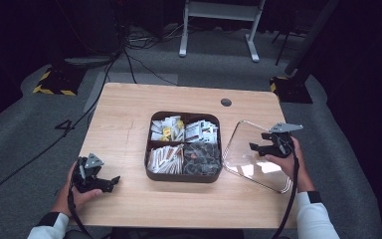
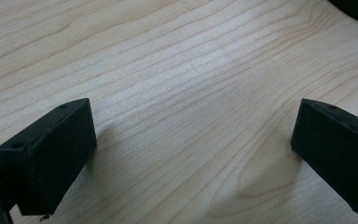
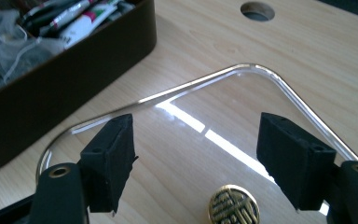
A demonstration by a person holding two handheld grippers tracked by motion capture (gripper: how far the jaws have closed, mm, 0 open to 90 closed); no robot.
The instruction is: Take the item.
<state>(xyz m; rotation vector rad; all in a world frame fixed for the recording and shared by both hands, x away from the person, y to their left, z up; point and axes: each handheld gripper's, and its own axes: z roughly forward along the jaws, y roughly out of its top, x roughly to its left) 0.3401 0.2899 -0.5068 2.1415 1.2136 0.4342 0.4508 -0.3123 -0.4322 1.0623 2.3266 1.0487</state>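
My right tool [image 1: 264,145] hovers over the clear lid [image 1: 248,172], jaws wide, gripping nothing; lid flat on desk [image 1: 124,114], right of the tray [image 1: 183,175], brass knob [image 3: 233,206] just below. Left tool [image 1: 107,183] open, empty.

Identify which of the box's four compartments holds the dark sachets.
The near-right compartment, closest to the clear lid; the other three hold pale or white packets.

Dim room, bright overhead light on table [image 1: 129,109] — glare streaks on glass lid [image 3: 223,140], soft shadows
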